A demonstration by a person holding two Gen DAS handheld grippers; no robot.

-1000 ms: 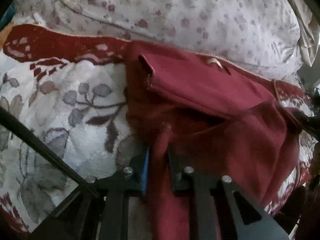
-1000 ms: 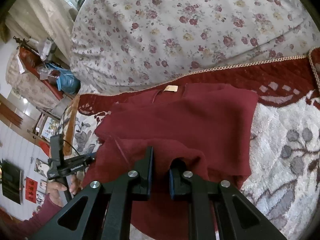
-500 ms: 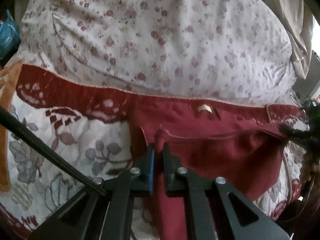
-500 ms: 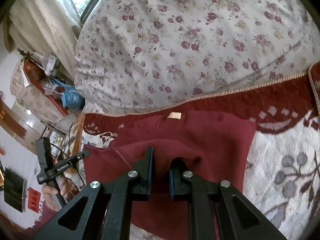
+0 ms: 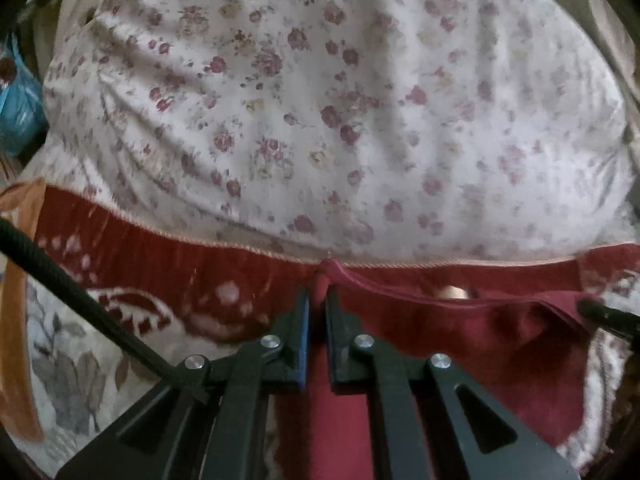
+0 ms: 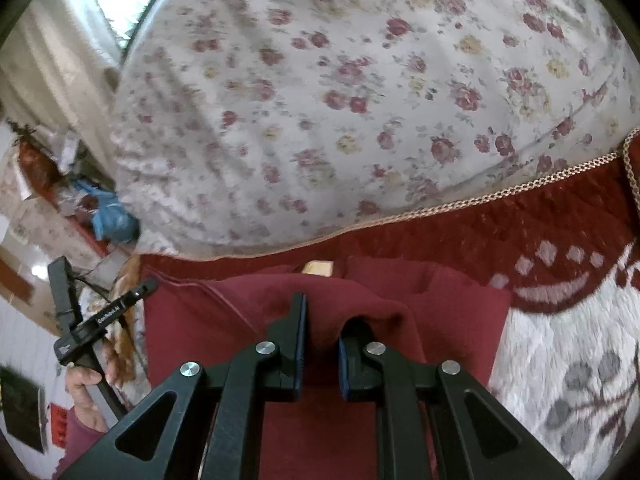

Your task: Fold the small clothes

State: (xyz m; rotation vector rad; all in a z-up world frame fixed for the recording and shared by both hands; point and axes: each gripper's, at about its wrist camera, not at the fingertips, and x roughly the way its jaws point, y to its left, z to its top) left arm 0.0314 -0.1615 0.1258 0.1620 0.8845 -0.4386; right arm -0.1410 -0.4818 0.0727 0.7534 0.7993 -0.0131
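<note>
Both hand-held grippers are clenched on the same dark red knitted garment (image 5: 460, 344). Seen from its own camera, the left hand-held gripper (image 5: 317, 300) points level and forward toward the bed's far side, its two black fingers (image 5: 298, 332) nearly together with a narrow fold of the red cloth pinched between them; the cloth runs from that pinch off to the right as a taut upper edge. At the far right of that view the tip of the other black tool meets the garment's opposite corner. The right hand-held gripper (image 6: 322, 322), in its own view, likewise reaches forward and slightly downward, its fingers (image 6: 298, 336) a little wider apart with blue pads showing, and a bunched hump of the red knit is held between them. To the left in that view, the person's left hand (image 6: 86, 390) in a red sleeve holds the handle of the left tool upright, its tip touching the garment's left corner.

The garment hangs stretched between the two tools just above a red and white floral plush blanket (image 6: 568, 344) on the bed, with a small tan label (image 6: 318, 268) showing at its collar. Beyond it rises a white quilt with small red roses (image 6: 360, 100).
</note>
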